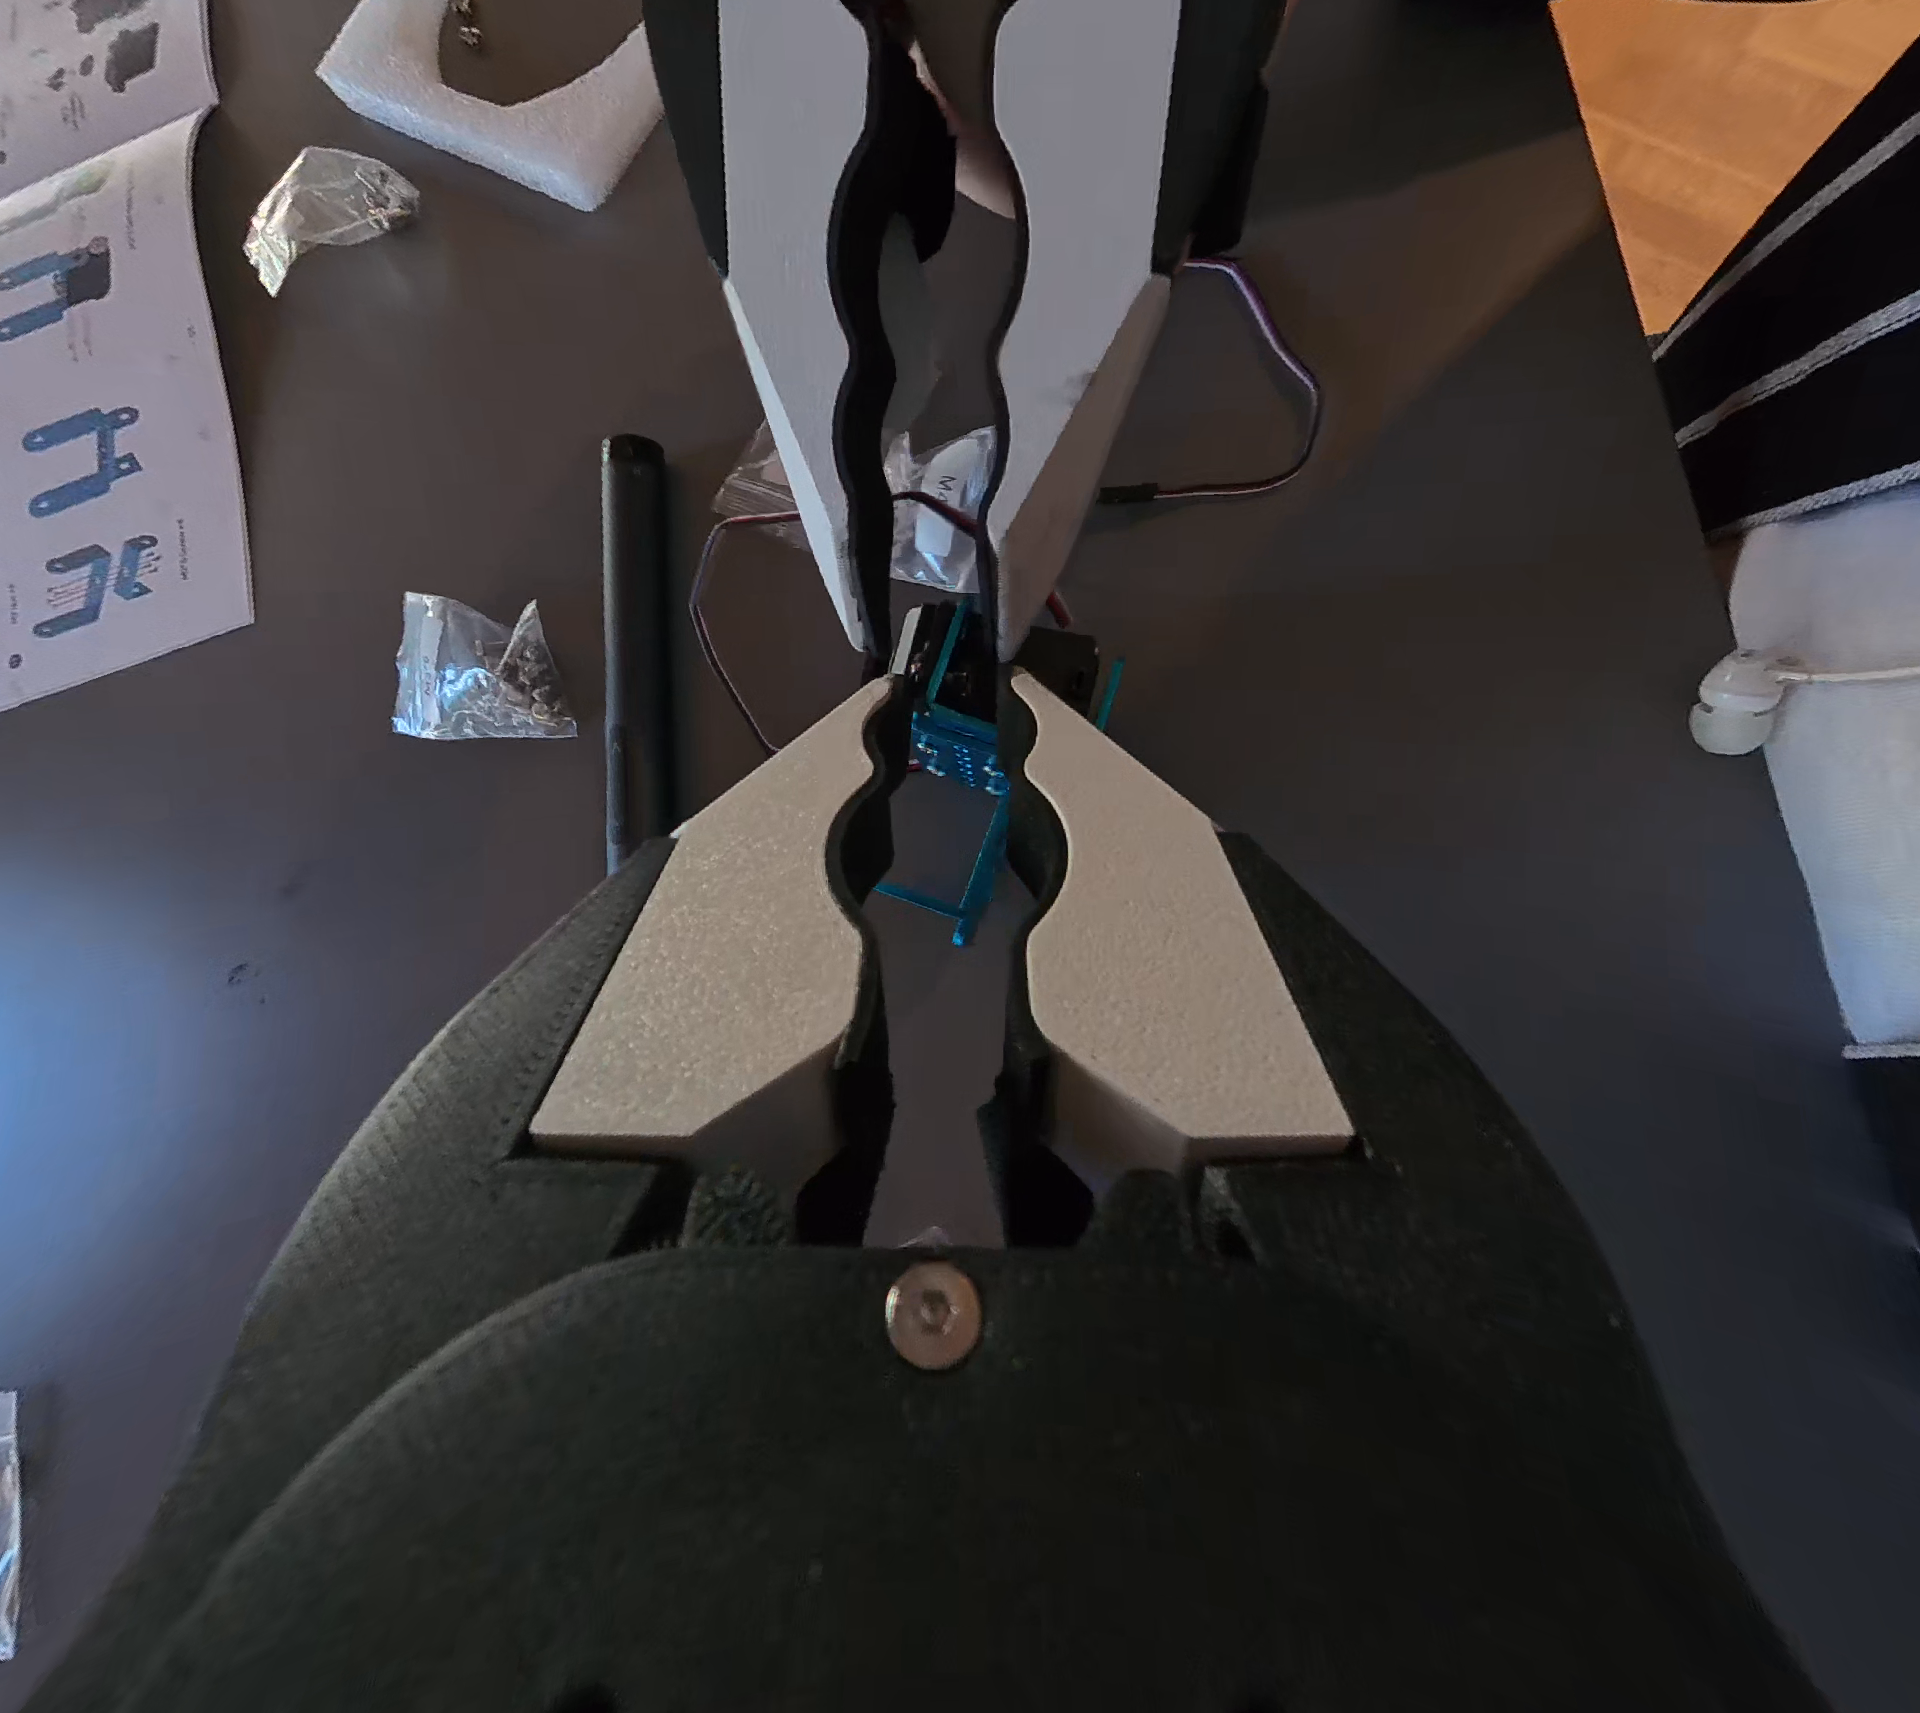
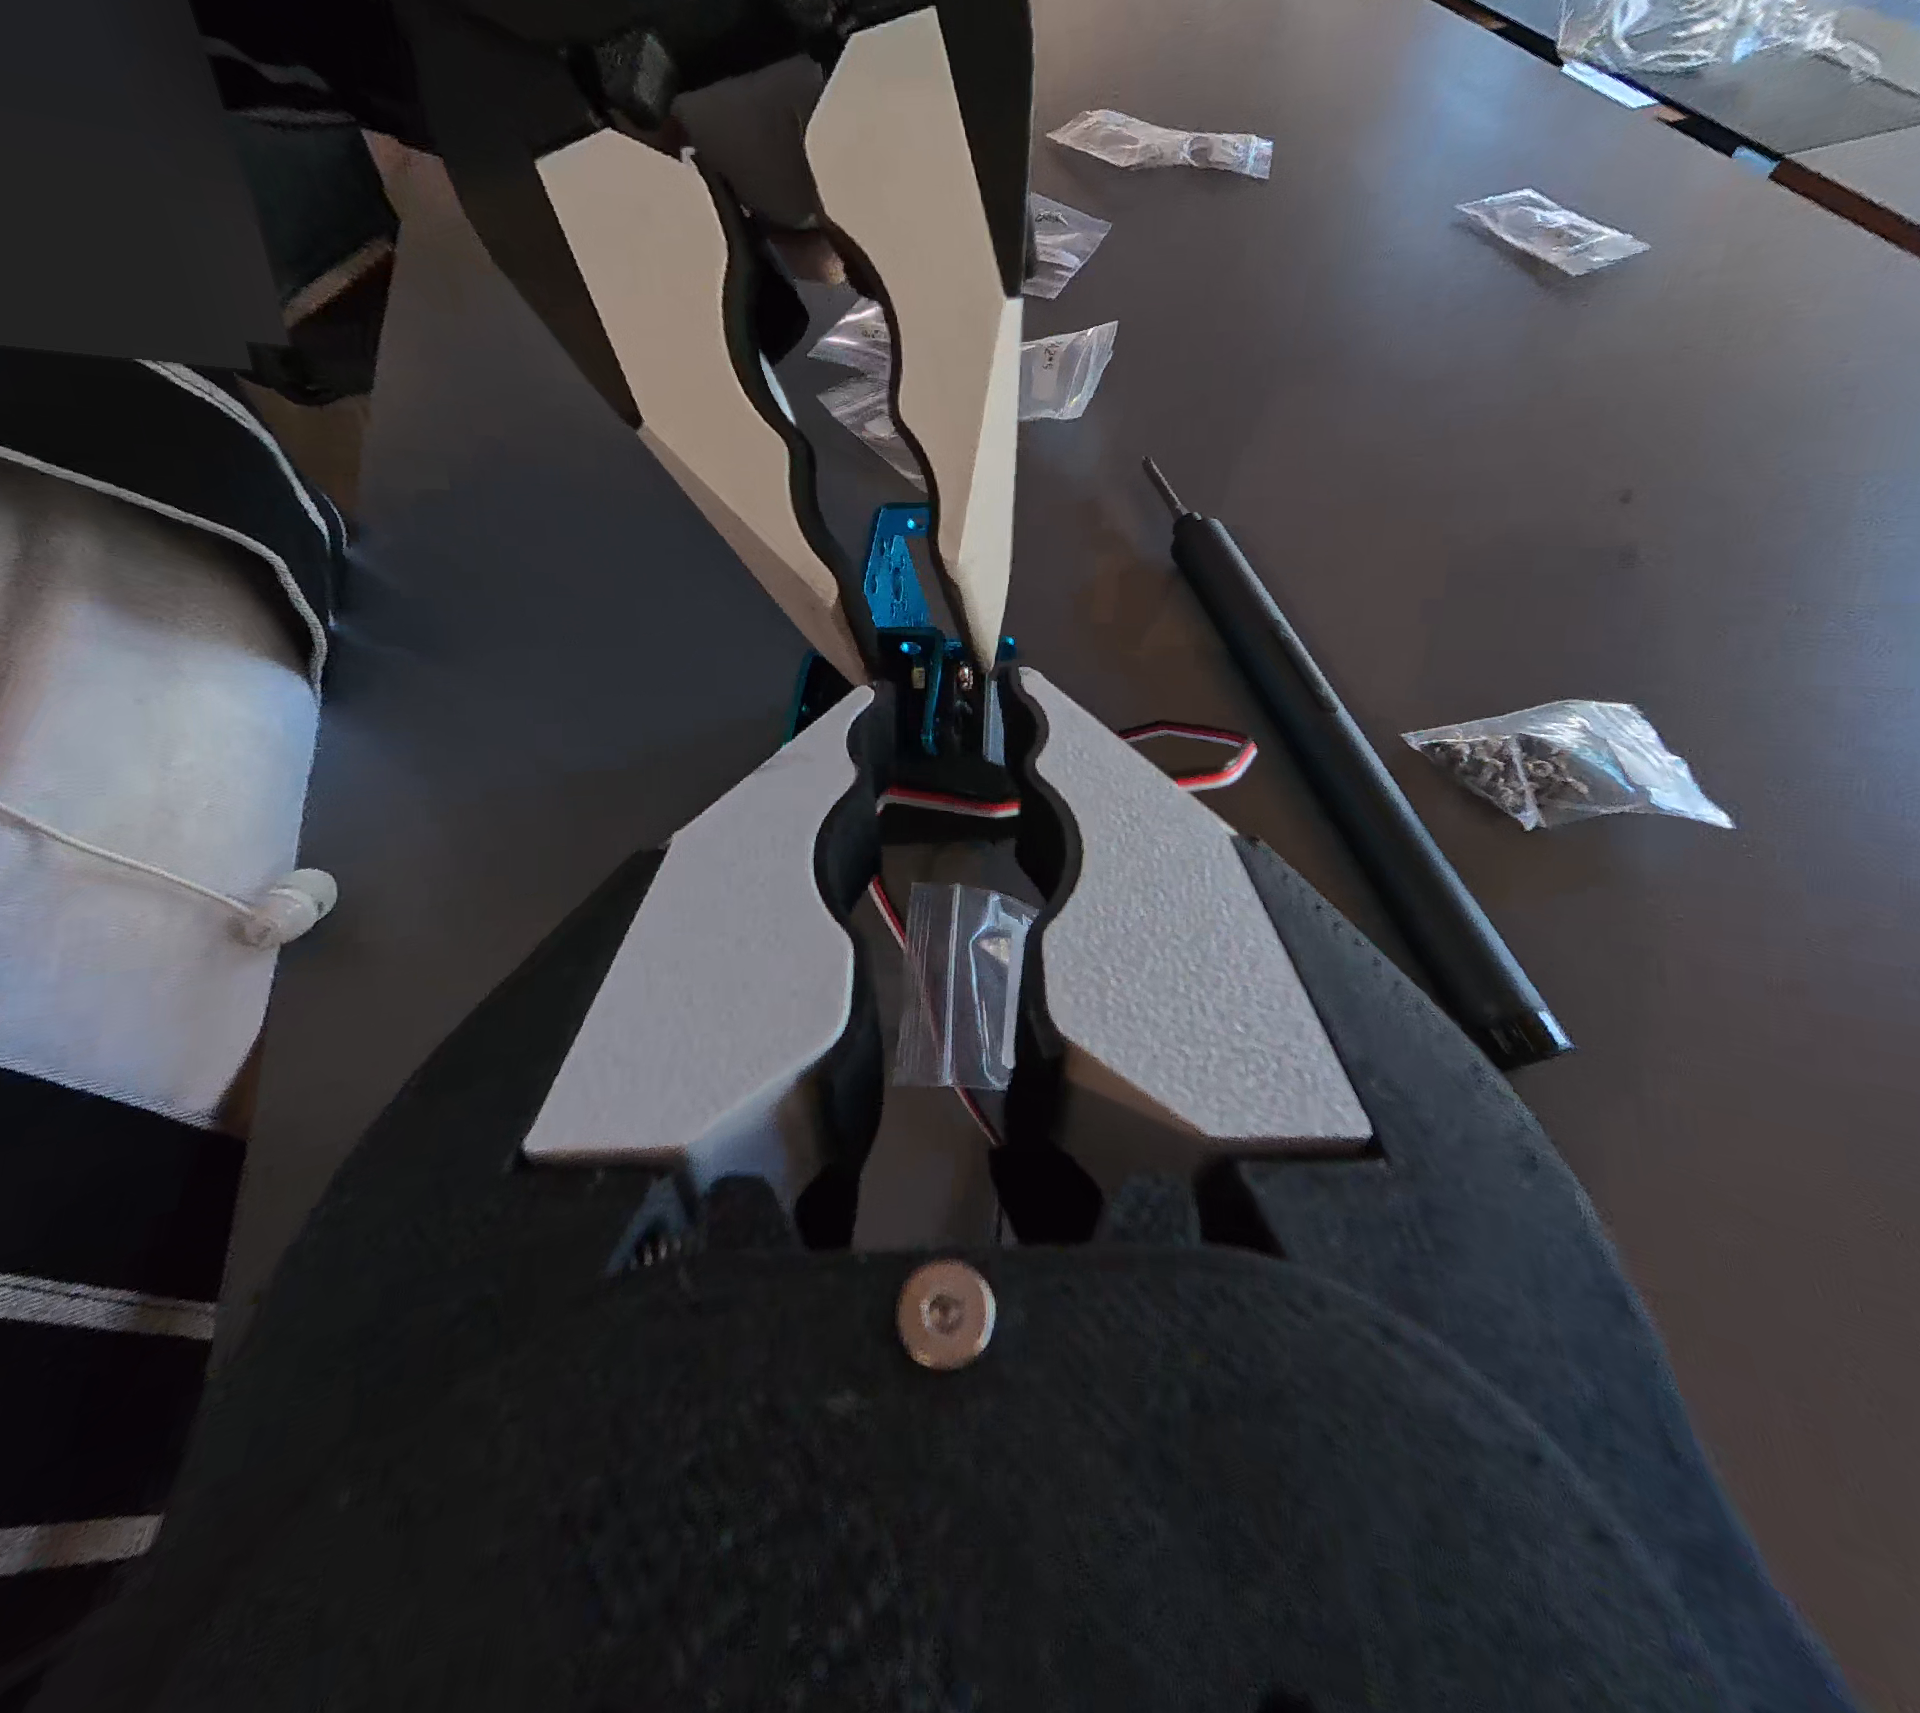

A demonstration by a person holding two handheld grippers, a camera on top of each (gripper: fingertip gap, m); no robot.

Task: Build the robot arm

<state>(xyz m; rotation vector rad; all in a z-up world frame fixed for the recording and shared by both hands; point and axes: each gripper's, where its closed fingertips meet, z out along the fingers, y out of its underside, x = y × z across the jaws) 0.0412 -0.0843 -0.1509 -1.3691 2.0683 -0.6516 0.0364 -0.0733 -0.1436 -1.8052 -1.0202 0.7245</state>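
- Left gripper (image 1: 943, 707) is closed narrowly on the blue bracket assembly (image 1: 961, 754), its white fingertips pressing the piece's sides.
- Right gripper (image 2: 940, 687) meets it tip to tip from the opposite side and clamps the same assembly, jaws narrow around the black servo (image 2: 940, 780) fixed into it.
- That assembly is anodised blue metal, thin plates perforated with small holes, one plate (image 2: 894, 572) standing up beyond the right gripper's tips, another frame (image 1: 951, 894) hanging below the left gripper's tips.
- A red, white and dark wire (image 2: 1195, 754) runs out from the servo, just right of the right gripper's fingers.
- A black screwdriver (image 2: 1351, 770) lies on the dark table (image 2: 1558, 468), right of the right gripper.
- Small clear bags of hardware (image 1: 483, 676), a manual (image 1: 104, 313) and a white foam piece (image 1: 499, 63) lie left of the left gripper.
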